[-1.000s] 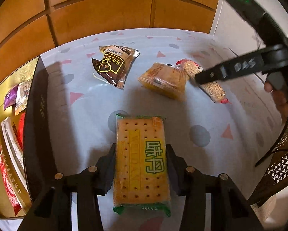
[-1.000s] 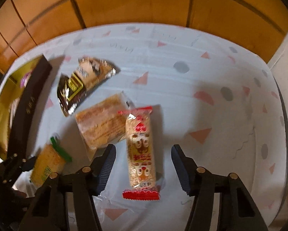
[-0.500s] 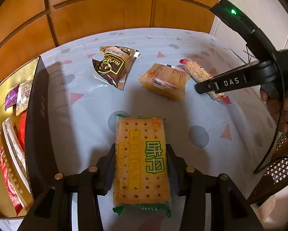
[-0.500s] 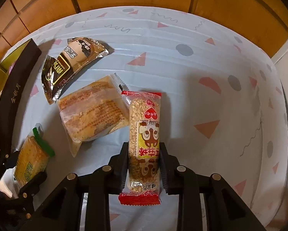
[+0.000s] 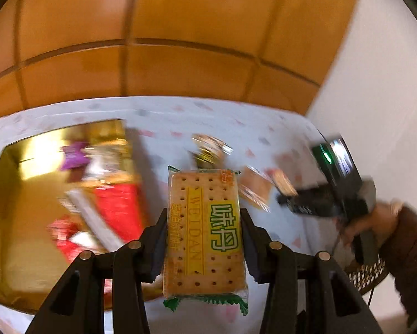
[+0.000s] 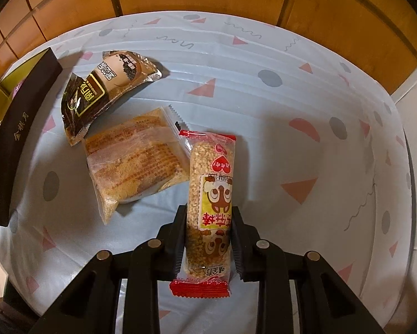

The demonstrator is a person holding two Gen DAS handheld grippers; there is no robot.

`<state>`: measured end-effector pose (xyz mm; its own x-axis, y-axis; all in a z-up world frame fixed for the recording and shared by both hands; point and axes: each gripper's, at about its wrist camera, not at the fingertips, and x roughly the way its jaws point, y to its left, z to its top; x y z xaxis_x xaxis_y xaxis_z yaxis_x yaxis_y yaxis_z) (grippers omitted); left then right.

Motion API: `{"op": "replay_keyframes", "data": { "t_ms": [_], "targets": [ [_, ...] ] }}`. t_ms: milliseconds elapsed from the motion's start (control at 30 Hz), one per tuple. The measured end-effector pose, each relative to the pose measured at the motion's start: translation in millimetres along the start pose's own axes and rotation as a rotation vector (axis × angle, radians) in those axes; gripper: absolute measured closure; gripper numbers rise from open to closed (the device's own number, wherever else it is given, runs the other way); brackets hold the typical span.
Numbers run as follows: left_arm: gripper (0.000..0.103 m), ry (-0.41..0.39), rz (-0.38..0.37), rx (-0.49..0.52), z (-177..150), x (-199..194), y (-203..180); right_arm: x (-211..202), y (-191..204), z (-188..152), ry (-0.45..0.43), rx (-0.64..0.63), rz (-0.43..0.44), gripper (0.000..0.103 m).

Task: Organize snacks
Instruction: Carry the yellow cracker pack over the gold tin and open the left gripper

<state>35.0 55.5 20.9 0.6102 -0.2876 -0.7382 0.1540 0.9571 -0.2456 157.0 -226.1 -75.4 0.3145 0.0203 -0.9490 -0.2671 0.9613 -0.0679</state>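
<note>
Patterned tablecloth point(image 6: 264, 117) spread across the table, wood panels behind. Gold box point(image 5: 21, 217) at the left edge, dark outer wall point(image 6: 16, 144), blurred red and purple packets inside. Clear-wrapped orange cake point(image 6: 136, 164) flat on the cloth, near the middle. Brown pastry packet point(image 6: 105, 89) just beyond it, toward the box. Cracker pack point(image 5: 205, 233), green-edged wrapper, clamped by its long sides in the left gripper point(image 5: 204, 239), lifted clear of the cloth, beside the box's right wall. Rice stick point(image 6: 211, 197) in a red-ended wrapper, squeezed at its lower half by the right gripper point(image 6: 208, 236), top end touching the cake's wrapper; on the cloth or just off it, cannot tell. Hand point(image 5: 375, 222) and brown sleeve point(image 5: 409, 247) at the right edge.
</note>
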Motion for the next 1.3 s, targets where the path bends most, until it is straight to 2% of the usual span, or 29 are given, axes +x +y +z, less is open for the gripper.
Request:
{"op": "replay_keyframes", "data": {
  "t_ms": [133,267,400,600,800,967,1067,1233,1300],
  "targets": [
    [0.056,-0.023,0.085,-0.144,14,-18,66,0,0,-1,-0.002,-0.004,-0.003,0.073],
    [0.056,-0.028,0.185,-0.213,21,-21,119,0,1,-1,-0.002,-0.01,-0.007,0.073],
    [0.056,0.025,0.266,-0.247,31,-3,160,-1,2,0,-0.002,-0.012,-0.01,0.073],
    [0.056,0.076,0.335,-0.296,38,27,201,-1,2,0,-0.002,-0.013,-0.01,0.072],
    [0.056,0.055,0.353,-0.265,54,50,206,0,1,0,-0.002,-0.012,-0.008,0.072],
    [0.055,0.069,0.357,-0.286,58,63,212,0,1,0,-0.003,-0.01,-0.008,0.071],
    [0.051,0.052,0.355,-0.305,55,55,209,0,1,1,-0.003,-0.012,-0.009,0.071],
    [0.051,0.023,0.397,-0.321,40,29,194,0,1,1,-0.006,-0.017,-0.015,0.071],
    [0.051,0.004,0.389,-0.326,30,16,182,0,2,1,-0.008,-0.019,-0.018,0.071]
  ]
}}
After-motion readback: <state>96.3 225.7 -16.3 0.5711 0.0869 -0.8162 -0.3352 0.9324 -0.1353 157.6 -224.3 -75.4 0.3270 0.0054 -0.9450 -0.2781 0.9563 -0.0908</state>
